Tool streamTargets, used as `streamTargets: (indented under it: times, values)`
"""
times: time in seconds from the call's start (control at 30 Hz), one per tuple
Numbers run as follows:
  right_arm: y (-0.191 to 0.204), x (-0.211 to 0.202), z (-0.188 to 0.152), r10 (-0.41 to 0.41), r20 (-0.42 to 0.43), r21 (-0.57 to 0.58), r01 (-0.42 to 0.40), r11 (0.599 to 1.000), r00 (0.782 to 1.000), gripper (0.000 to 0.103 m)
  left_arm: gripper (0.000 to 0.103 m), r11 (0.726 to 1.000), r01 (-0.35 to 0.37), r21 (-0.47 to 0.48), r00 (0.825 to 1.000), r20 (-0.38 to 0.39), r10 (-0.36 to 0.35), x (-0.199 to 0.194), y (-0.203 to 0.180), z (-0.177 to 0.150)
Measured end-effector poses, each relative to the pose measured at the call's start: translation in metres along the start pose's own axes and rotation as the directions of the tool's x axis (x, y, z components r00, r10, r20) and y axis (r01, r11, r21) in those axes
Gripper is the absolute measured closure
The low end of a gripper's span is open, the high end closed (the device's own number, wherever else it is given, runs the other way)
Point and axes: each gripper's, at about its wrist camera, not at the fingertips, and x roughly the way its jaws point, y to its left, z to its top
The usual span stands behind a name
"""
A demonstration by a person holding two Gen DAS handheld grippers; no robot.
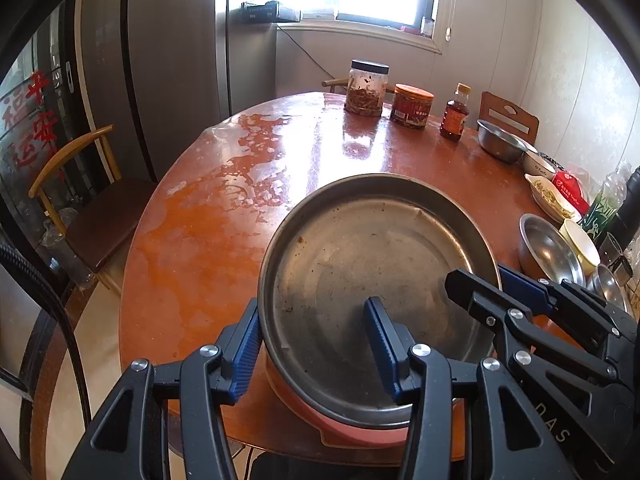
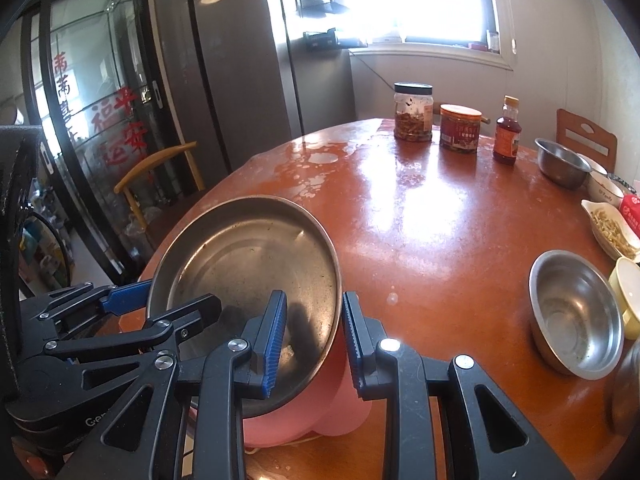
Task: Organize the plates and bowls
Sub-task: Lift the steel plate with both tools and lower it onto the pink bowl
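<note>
- My left tool (image 1: 316,344) grips the near-left rim of the steel plate (image 1: 360,264), one pad outside the rim, one inside on the plate floor.
- My right tool (image 2: 314,340) is clamped on the same plate's near-right rim (image 2: 256,264), pads on either side of the edge.
- The plate sits on a pink pot (image 2: 312,408) directly under both tools, at the near edge of the counter (image 1: 192,240).
- Right of my right tool, a steel bowl (image 2: 576,316) lies apart from the plate, a cream bowl (image 2: 630,296) touching its far side.
- Far ahead stand a black-lidded jar (image 1: 366,88), a red-lidded jar (image 1: 412,106) and a sauce bottle (image 1: 454,114), with another steel bowl (image 1: 500,140) beyond.
- Both tools point steeply down towards the counter, side by side, the left one's linkage showing in the right view.
</note>
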Motion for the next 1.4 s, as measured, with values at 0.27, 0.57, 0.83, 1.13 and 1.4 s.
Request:
streamTargets:
  times: [0.27,0.57,0.83,1.13,1.4]
  values:
    - [-0.001,0.011,-0.007,0.0,-0.026,-0.003,0.0,1.0,1.0,0.074,0.053,1.0,0.001,-0.003,1.0,-0.018,-0.001,0.009,0.003,-0.003]
    - [-0.001,0.017,-0.009,-0.006,-0.032,-0.011,0.006,1.0,0.999,0.074,0.053,1.0,-0.001,0.003,1.0,-0.011,0.001,0.013,0.003,-0.004]
    - [-0.004,0.018,-0.013,-0.017,-0.043,-0.015,0.017,1.0,0.999,0.073,0.053,1.0,-0.005,0.015,1.0,-0.008,0.005,0.014,0.001,-0.007]
    - [-0.006,0.018,-0.015,-0.015,-0.048,-0.01,0.014,1.0,0.999,0.073,0.053,0.999,-0.016,0.031,1.0,-0.004,0.016,0.011,-0.003,-0.009]
    - [-0.011,0.016,-0.016,-0.01,-0.051,0.005,0.011,1.0,0.999,0.072,0.053,1.0,-0.003,0.03,1.0,-0.002,0.003,0.007,-0.005,-0.008]
